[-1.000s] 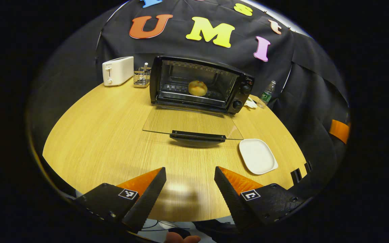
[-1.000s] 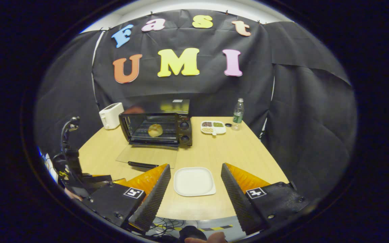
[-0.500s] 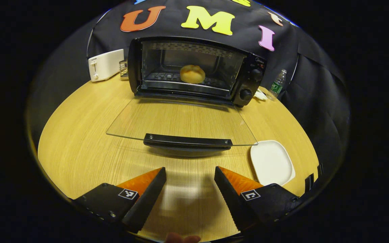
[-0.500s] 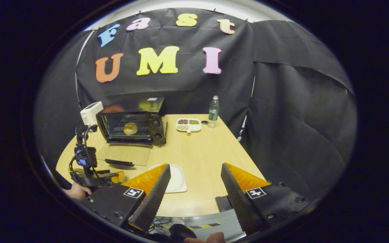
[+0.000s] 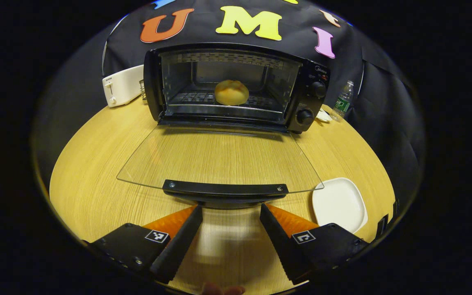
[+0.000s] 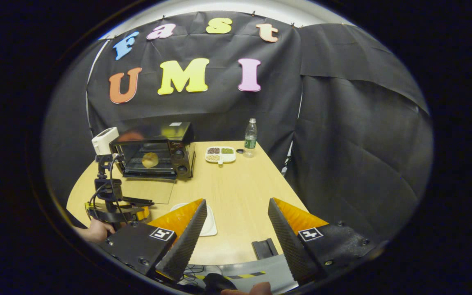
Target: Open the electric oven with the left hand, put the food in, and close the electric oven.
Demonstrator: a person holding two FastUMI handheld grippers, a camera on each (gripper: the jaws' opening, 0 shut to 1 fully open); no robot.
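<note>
Bun (image 5: pixel 231 92) is sitting on the oven (image 5: pixel 236 86) rack, glass door (image 5: pixel 219 157) flat down, so I'm on the closing step. My left claw (image 5: pixel 231 213) is spread wide just short of the door handle (image 5: pixel 225 189) at 12 o'clock. I'd go under it, lift smoothly. Right claw (image 6: pixel 237 209) hangs apart, empty.

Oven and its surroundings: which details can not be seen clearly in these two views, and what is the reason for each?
- Oven dial settings: too small in the left gripper view.
- Divided dish contents: too small in the right gripper view.
- White plate: partly hidden by the right gripper finger in the right gripper view.
- Toaster: partly behind the oven in the left gripper view.
- Door handle underside: hidden in the left gripper view.
</note>
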